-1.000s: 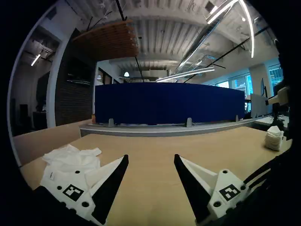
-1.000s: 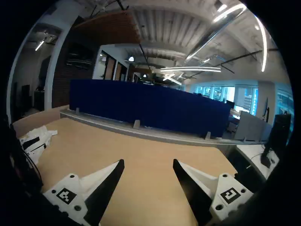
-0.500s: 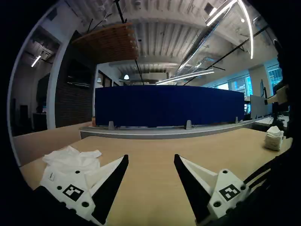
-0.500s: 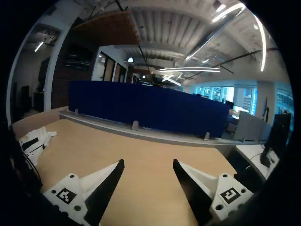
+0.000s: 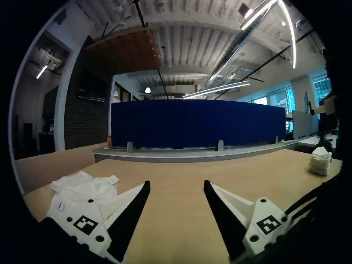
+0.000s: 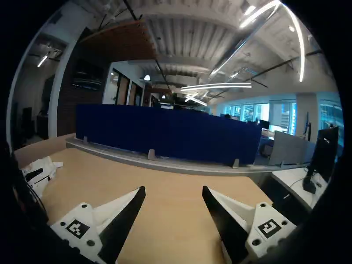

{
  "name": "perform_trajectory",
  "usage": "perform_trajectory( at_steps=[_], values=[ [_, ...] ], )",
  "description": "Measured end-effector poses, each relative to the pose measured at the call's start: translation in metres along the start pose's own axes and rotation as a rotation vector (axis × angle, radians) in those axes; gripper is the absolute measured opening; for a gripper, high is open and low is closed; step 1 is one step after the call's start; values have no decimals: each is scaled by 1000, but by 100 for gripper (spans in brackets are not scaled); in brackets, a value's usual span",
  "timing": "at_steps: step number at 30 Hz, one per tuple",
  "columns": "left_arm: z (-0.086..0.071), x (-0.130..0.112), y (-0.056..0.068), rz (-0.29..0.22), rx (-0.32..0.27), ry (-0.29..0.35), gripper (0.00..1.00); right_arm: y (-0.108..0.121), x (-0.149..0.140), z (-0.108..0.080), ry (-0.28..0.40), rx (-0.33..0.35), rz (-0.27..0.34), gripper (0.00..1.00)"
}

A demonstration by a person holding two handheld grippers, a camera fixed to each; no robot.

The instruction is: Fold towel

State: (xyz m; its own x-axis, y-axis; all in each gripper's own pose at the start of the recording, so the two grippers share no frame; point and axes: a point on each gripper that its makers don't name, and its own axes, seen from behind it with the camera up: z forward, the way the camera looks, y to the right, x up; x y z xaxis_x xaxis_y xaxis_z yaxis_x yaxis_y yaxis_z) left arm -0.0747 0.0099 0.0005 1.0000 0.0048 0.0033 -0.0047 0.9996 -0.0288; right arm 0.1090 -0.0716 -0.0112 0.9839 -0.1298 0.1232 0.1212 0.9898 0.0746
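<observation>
A crumpled white towel point(image 5: 83, 184) lies on the wooden table point(image 5: 185, 171) at the near left, just beyond and partly behind the left finger of my left gripper point(image 5: 176, 183). That gripper is open and holds nothing, low over the bare wood. My right gripper point(image 6: 173, 189) is also open with nothing between its fingers, over the table's right part. In the right gripper view, the left gripper point(image 6: 34, 175) appears at the far left edge with the towel point(image 6: 49, 164) beside it. A small stack of white cloth point(image 5: 320, 160) sits at the table's far right.
A dark blue divider panel point(image 5: 193, 121) on a grey rail point(image 5: 185, 152) closes off the back of the table. Another desk with a monitor point(image 6: 323, 152) stands beyond the right edge. A second wooden surface point(image 5: 53, 160) runs along the left.
The right gripper has tilted and turned slightly, so the divider slid a little left and down in its view. The left gripper and the towel have barely moved.
</observation>
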Motion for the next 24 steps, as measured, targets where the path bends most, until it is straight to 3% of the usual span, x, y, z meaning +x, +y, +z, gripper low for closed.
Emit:
perform_trajectory(
  at_steps=[15, 24],
  values=[
    [-2, 0, 0, 0, 0, 0, 90, 33, 11, -1, 76, -13, 54, 100],
    [-2, -1, -1, 1, 0, 0, 90, 46, -1, 4, 101, -17, 74, 100]
  ],
)
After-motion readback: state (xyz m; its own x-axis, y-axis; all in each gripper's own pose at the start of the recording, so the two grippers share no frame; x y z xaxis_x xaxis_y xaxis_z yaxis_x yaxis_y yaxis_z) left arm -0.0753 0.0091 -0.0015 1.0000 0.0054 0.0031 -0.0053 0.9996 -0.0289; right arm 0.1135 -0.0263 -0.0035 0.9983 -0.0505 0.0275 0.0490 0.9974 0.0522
